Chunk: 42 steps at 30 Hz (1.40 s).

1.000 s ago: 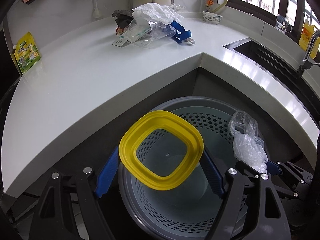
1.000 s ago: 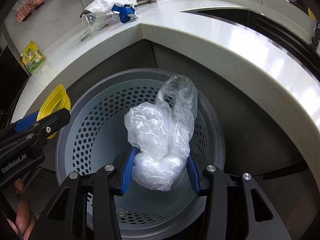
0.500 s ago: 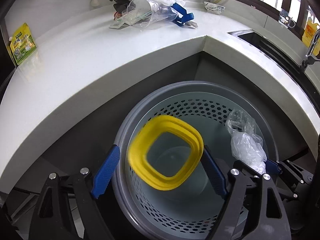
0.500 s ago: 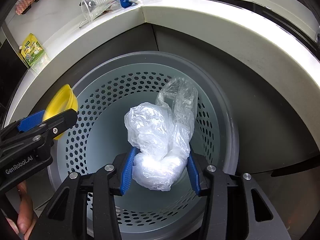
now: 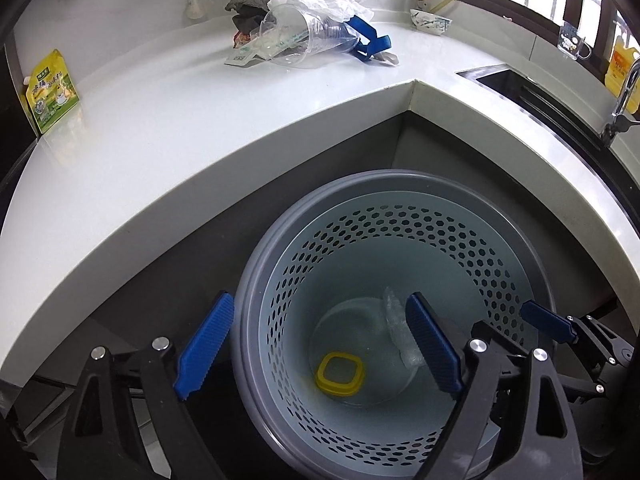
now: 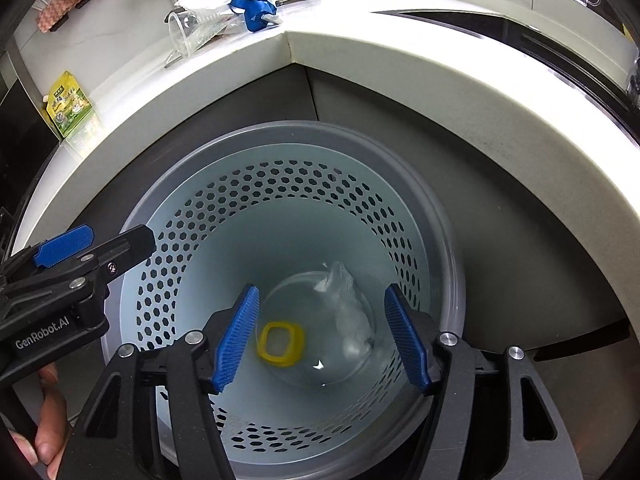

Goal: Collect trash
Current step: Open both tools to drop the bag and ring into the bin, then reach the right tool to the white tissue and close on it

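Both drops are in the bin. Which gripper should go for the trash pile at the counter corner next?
Left, probably. The left gripper is empty, jaws opening, and the pile sits nearly centred ahead of it. From the right gripper, also empty and opening, the pile lies off to the upper left.

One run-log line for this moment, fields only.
left gripper: opening, empty | right gripper: opening, empty | yellow ring, plastic bag: on bin floor | counter pile: untouched

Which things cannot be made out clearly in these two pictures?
- Left wrist view: plastic bag in the bin, partly hidden by a finger of the left gripper.
- Both views: print on the yellow pouch, too small.
- Right wrist view: sink, cut off by the edge.
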Each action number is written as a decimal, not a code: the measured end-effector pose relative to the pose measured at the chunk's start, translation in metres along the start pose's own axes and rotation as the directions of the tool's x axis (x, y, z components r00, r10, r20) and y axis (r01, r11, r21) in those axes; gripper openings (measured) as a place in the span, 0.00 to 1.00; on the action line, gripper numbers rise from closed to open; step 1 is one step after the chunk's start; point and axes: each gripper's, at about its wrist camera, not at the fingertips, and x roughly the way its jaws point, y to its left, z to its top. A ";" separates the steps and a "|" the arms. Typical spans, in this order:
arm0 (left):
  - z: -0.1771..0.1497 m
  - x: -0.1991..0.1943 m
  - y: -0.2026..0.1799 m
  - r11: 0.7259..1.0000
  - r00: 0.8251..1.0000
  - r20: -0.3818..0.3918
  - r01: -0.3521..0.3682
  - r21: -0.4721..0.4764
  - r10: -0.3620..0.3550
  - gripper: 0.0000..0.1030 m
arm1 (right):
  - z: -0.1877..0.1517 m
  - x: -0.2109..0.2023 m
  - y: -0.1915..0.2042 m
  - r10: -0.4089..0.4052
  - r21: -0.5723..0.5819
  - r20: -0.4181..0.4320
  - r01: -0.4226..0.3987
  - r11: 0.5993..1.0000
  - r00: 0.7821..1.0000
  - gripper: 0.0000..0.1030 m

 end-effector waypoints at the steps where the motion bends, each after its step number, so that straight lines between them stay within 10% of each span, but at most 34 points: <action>1: 0.000 0.000 0.000 1.000 1.000 0.000 0.000 0.000 0.000 0.84 | 0.000 -0.001 0.000 0.000 0.000 0.001 0.000 1.000 1.000 0.61; 42: 0.055 -0.036 0.034 0.998 0.992 0.112 -0.048 -0.043 0.052 0.86 | 0.064 -0.047 -0.003 0.039 0.001 0.136 -0.040 0.999 0.990 0.61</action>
